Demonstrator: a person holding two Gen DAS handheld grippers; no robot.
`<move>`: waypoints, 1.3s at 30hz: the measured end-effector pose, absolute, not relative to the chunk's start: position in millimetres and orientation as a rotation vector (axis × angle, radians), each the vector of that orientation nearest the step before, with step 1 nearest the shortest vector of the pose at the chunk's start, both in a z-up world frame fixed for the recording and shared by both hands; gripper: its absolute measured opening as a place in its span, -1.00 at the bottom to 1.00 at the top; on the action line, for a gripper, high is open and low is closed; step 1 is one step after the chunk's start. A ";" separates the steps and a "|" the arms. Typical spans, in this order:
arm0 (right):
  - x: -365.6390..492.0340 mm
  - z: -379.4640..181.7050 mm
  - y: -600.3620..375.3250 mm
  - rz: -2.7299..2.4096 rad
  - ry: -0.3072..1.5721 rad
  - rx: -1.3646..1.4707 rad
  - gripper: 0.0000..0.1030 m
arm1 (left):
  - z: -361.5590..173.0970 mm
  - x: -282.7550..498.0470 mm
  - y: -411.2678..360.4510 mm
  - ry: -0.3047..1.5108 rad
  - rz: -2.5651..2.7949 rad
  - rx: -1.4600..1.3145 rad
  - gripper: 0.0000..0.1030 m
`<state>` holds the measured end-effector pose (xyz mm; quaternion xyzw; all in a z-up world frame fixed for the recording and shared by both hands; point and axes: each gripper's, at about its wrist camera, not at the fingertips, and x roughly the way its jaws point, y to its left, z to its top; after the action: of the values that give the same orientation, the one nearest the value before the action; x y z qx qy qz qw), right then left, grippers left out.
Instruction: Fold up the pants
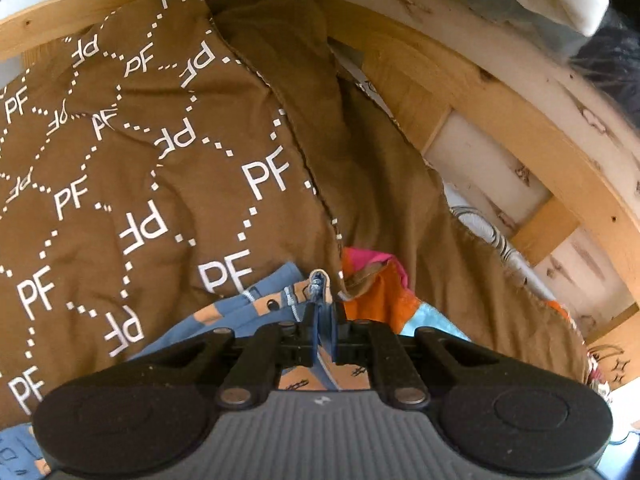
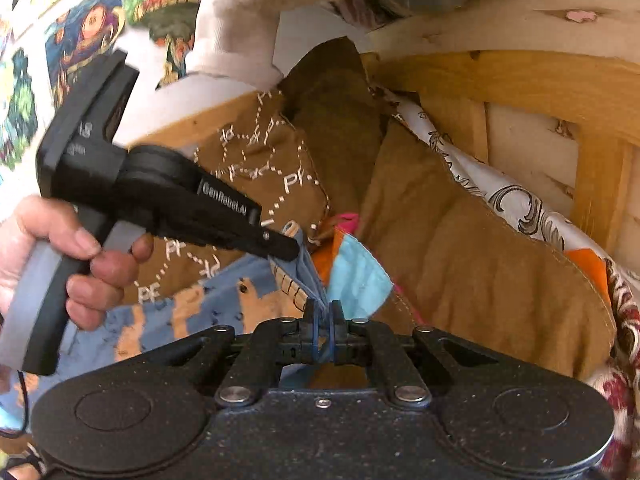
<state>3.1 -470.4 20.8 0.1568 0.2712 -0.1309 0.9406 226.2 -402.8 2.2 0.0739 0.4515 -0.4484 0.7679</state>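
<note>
The pants [image 1: 240,312] are blue with tan animal prints; they also show in the right wrist view [image 2: 192,304]. My left gripper [image 1: 322,316] is shut on a bunched edge of the pants. In the right wrist view the left gripper [image 2: 286,246] comes in from the left, held by a bare hand, pinching the same edge. My right gripper [image 2: 323,314] is shut on the pants edge just below and right of the left one. The two grips are close together. Most of the pants hangs below, hidden by the gripper bodies.
A brown quilt with white "PF" print [image 1: 140,160] lies behind the pants, its plain brown side [image 2: 460,248] folded over. A wooden frame [image 1: 500,92] runs along the right. Orange, pink and light blue cloth [image 2: 356,276] sits beside the grips. A white patterned sheet [image 2: 520,200] lies by the frame.
</note>
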 end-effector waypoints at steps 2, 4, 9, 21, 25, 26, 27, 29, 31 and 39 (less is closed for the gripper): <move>5.8 18.6 -468.7 -0.265 0.560 0.295 -0.93 | 4.2 226.2 -402.4 0.966 -0.968 0.153 -0.88; 7.0 18.5 -467.6 -0.263 0.560 0.280 -0.93 | 8.8 222.7 -401.0 0.930 -0.959 0.150 -0.90; 7.3 21.8 -463.8 -0.256 0.550 0.235 -0.93 | 19.2 211.8 -400.5 0.844 -0.919 0.191 -0.91; 15.8 15.7 -463.7 -0.285 0.594 0.160 -0.77 | 13.8 236.7 -373.4 0.899 -0.896 0.139 0.15; 13.5 16.9 -455.2 -0.290 0.594 0.127 -0.23 | 16.6 238.6 -332.4 0.854 -0.848 0.157 0.30; 14.1 17.3 -450.0 -0.287 0.593 0.097 -0.18 | 16.0 237.5 -320.5 0.845 -0.836 0.161 0.33; 15.2 17.9 -444.2 -0.282 0.590 0.057 -0.16 | 14.5 235.5 -308.1 0.838 -0.820 0.167 0.39; 18.7 19.4 -431.6 -0.270 0.578 -0.027 -0.08 | 12.1 228.5 -281.0 0.836 -0.788 0.184 0.41; 25.0 19.4 -421.3 -0.267 0.583 -0.096 0.13 | 4.6 219.7 -254.1 0.844 -0.759 0.202 0.43; 43.1 2.9 -404.4 -0.400 0.633 -0.322 0.88 | -5.2 204.7 -128.8 0.859 -0.557 0.276 0.66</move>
<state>43.1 -404.4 2.9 -0.1566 0.3079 -0.1945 0.9181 204.7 -128.8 -5.2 0.1314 0.4095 -0.2654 0.8629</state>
